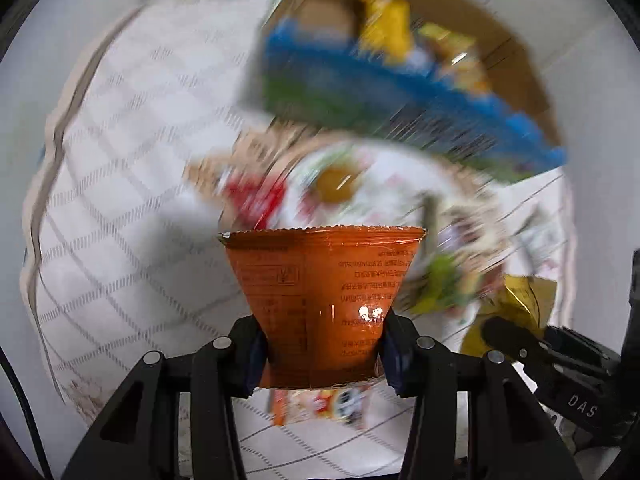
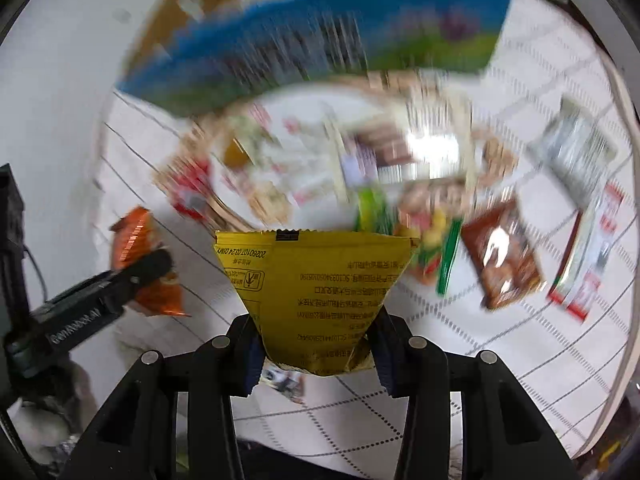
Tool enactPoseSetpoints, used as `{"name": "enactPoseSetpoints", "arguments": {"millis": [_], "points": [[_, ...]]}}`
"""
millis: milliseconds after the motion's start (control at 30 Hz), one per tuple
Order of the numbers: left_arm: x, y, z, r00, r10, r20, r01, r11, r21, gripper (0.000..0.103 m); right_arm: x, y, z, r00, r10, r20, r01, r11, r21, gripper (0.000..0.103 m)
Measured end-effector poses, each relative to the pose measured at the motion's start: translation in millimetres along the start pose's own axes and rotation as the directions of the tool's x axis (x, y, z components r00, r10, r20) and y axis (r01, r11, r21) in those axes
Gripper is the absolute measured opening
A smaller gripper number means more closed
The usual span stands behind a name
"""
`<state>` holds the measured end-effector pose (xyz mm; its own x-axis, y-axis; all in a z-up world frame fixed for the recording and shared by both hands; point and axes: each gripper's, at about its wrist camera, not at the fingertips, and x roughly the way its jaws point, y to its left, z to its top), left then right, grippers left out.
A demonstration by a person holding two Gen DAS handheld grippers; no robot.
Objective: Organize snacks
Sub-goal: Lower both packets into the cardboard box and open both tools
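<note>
Each gripper carries one snack packet above the cloth-covered table.

The left gripper (image 1: 323, 354) is clamped on an orange snack packet (image 1: 320, 300), which fans up from between its fingers to a crimped top edge at frame centre; the right gripper (image 2: 316, 350) pinches a yellow snack packet (image 2: 316, 288) the same way. In the right wrist view the orange packet and its gripper show at the left edge. Beyond both packets, blurred, lies a heap of snacks (image 2: 320, 168) on the white grid-patterned tablecloth (image 1: 132, 152), a brown packet (image 2: 504, 256) to the right. A blue-and-green carton (image 1: 360, 92), holding yellow packs, sits in the upper part of both frames.
</note>
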<state>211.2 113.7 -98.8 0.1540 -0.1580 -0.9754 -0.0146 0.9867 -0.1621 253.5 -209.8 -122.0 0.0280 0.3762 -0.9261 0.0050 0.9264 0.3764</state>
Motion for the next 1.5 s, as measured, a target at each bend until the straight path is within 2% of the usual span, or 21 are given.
{"name": "enactPoseSetpoints", "arguments": {"millis": [100,167,300,367,500,700,800,900,967,1000,1033,1067,1100,1267,1500], "points": [[-28.0,-16.7,47.9,0.998,-0.054,0.040,0.053,0.998,0.033,0.044,-42.4,8.8,34.0,0.997,0.039,0.071,-0.039,0.999,0.000,0.047],[-42.4,-21.9,83.0,0.995,-0.060,0.077,0.055,0.997,0.061,0.044,-70.5,9.3,54.0,0.991,0.051,0.121,-0.051,0.999,-0.005,0.047],[-46.4,-48.5,145.8,0.991,-0.039,0.130,0.025,0.994,0.106,0.044,-104.8,10.0,114.3,0.977,-0.009,0.212,0.013,1.000,-0.019,0.047],[-42.5,-56.6,182.1,0.991,0.004,0.135,-0.022,0.992,0.126,0.044,-111.2,6.7,146.2,0.974,-0.042,0.224,0.046,0.999,-0.013,0.047],[-20.5,-54.4,241.9,0.991,0.083,0.104,-0.095,0.988,0.124,0.044,-97.2,-1.0,221.9,0.971,-0.130,0.198,0.134,0.991,-0.005,0.047],[36.2,-42.2,305.1,0.983,0.185,0.003,-0.184,0.975,0.122,0.045,-56.2,-18.5,299.1,0.969,-0.223,0.102,0.223,0.975,0.019,0.047],[60.1,-37.4,324.9,0.977,0.210,-0.038,-0.204,0.971,0.127,0.046,-35.9,-24.2,323.4,0.960,-0.268,0.078,0.267,0.963,0.017,0.047],[78.9,-33.5,338.1,0.970,0.234,-0.064,-0.225,0.966,0.129,0.046,-18.3,-32.0,338.1,0.964,-0.262,0.033,0.262,0.965,0.025,0.048],[89.6,-30.1,345.8,0.971,0.221,-0.093,-0.209,0.971,0.118,0.050,-11.8,-33.8,344.9,0.963,-0.270,0.021,0.269,0.963,0.023,0.053],[93.3,-28.7,349.3,0.973,0.204,-0.103,-0.193,0.975,0.109,0.062,-7.0,-33.9,349.7,0.958,-0.287,0.015,0.287,0.958,0.014,0.067],[97.1,-26.7,353.4,0.976,0.188,-0.115,-0.177,0.979,0.100,0.082,-3.2,-34.8,352.6,0.955,-0.296,0.010,0.296,0.955,0.012,0.077],[99.0,-25.0,356.6,0.978,0.177,-0.115,-0.167,0.982,0.090,0.088,0.8,-35.4,355.0,0.959,-0.283,0.004,0.283,0.959,0.008,0.085],[98.8,-24.7,358.6,0.979,0.176,-0.107,-0.167,0.982,0.085,0.092,3.5,-36.1,355.8,0.961,-0.277,-0.001,0.277,0.961,0.008,0.087],[94.5,-26.7,361.1,0.983,0.164,-0.078,-0.158,0.984,0.086,0.092,6.7,-31.5,353.5,0.955,-0.295,0.014,0.295,0.955,-0.016,0.087],[76.5,-34.4,338.0,0.991,0.137,-0.012,-0.135,0.987,0.084,0.092,-2.0,-28.0,334.5,0.951,-0.302,0.063,0.303,0.953,-0.011,0.087]]}}
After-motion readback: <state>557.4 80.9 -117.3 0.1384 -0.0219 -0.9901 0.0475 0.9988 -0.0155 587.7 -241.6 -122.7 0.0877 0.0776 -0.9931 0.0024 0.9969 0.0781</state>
